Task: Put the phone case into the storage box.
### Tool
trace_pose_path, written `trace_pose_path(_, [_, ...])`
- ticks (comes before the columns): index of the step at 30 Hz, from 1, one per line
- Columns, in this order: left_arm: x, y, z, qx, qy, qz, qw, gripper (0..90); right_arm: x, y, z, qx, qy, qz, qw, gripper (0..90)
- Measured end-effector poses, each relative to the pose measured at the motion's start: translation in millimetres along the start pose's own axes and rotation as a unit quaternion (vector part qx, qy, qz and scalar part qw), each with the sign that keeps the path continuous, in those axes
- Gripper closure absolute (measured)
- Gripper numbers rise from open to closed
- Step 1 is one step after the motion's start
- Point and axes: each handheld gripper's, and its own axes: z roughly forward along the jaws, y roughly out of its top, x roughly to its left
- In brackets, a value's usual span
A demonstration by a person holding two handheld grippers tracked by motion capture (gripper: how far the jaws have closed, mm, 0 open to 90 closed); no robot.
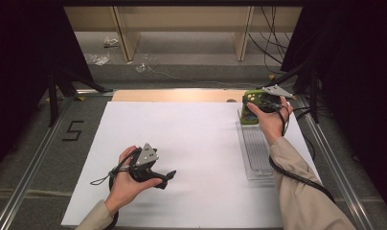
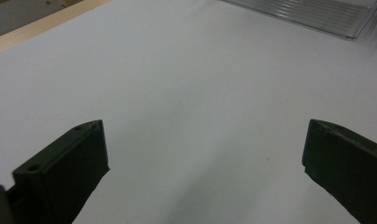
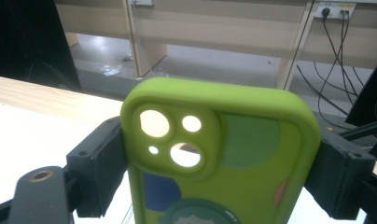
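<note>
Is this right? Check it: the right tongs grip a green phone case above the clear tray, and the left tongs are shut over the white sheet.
One thing is wrong: the left tongs are open, not shut. The left gripper view shows their jaws wide apart with bare white sheet between them. The rest holds: the right tongs grip the green phone case above the clear tray.

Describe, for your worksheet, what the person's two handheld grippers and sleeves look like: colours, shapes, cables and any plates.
Each hand carries a black gripper with two blocky black jaws that have small screw holes. The left gripper and the right gripper are each topped by a grey three-cornered plate. A black cable trails from each, the right one along the forearm. The sleeves are beige.
</note>
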Motion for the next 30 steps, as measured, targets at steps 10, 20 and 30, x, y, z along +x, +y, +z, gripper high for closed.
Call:
trace_pose_path(10, [0.3, 0.1, -0.1, -0.001, 0.001, 0.0, 1.0, 0.0, -2.0, -0.4, 1.6, 0.004, -0.005, 0.003, 1.0, 17.4])
trace_pose_path(20, [0.4, 0.0, 0.0, -0.001, 0.0, 0.0, 1.0, 0.0, -2.2, -1.7, 5.2, 0.007, -0.006, 0.003, 1.0, 17.4])
trace_pose_path(30, [0.3, 0.1, -0.3, -0.002, 0.0, -0.001, 1.0, 0.0, -2.6, -2.9, 7.8, 0.008, -0.009, 0.004, 0.9999, 17.4])
